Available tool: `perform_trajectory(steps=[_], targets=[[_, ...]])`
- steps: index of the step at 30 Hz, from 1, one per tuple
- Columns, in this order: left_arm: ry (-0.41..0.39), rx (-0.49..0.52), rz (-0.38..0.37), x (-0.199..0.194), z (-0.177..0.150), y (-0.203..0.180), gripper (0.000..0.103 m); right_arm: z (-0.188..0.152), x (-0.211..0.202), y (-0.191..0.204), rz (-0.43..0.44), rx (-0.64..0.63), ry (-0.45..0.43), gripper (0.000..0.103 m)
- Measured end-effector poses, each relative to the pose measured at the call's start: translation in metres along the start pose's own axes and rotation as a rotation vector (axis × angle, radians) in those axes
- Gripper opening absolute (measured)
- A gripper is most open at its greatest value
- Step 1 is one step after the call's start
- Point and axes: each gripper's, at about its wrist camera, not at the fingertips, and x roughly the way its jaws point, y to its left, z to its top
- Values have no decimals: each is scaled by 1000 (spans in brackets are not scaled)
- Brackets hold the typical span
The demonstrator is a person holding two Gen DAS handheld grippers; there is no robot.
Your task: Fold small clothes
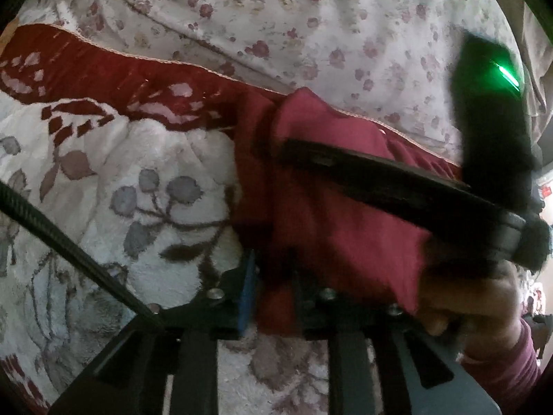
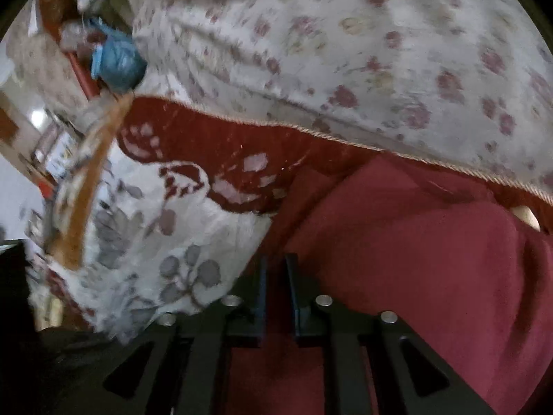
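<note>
The maroon garment (image 1: 345, 228) lies bunched on the blanket (image 1: 138, 180), just below the floral sheet (image 1: 311, 17) and touching the blanket's red border. The left gripper (image 1: 273, 276) is closed on a fold of the garment, cloth pinched between its fingers. The right gripper (image 2: 276, 290) is likewise closed on the garment (image 2: 432, 259), maroon cloth showing in the narrow gap between its fingers. In the left view the right gripper's body crosses over the garment, held by a hand (image 1: 466, 304).

To do this fold well, I judge both grips should stay firm on their edges, lift together so the cloth hangs taut, then lay it flat with the edges matched, keeping clear of the sheet.

No container shows; a blue bundle (image 2: 119, 65) beyond the sheet is too blurred to identify.
</note>
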Motion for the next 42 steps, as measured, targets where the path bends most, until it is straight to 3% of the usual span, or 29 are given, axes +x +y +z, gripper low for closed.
perform_trajectory(steps=[1,2,4,6,8,11,14,17,21,25,29,32,37,42], targets=[[-10,-4,6,-1,0,1,31,-6,-14,-6,-1,7,-22,30],[-23,-15,17,-3,1,2,44,-12,-24,-10,-22,7,-41,43],[-62,-44,34,-8,4,6,57,-29,-59,-36,-132,15,-105,52],[-82,-75,24,-11,6,11,58,-41,-84,-62,-210,41,-143,52],[-84,-98,15,-12,7,14,59,-57,-115,-98,-348,78,-189,53],[-74,-100,46,-4,9,12,60,-69,-142,-149,-476,179,-211,54],[-57,-84,80,5,10,8,63,-77,-156,-199,-535,334,-244,54],[-65,-87,103,7,10,9,69,-82,-158,-226,-482,432,-248,54],[-73,-94,105,4,10,10,70,-73,-167,-192,-497,349,-254,54],[-87,-71,123,2,11,6,70,-60,-154,-143,-370,252,-213,59],[-85,-56,131,3,10,4,70,-38,-109,-83,-199,135,-126,60],[-66,-57,120,3,10,5,70,-25,-71,-43,-130,61,-62,65],[-56,-69,110,5,11,9,71,-1,-18,-8,-116,-11,12,73],[-40,-107,85,5,11,15,75,19,16,4,-137,-56,66,89]])
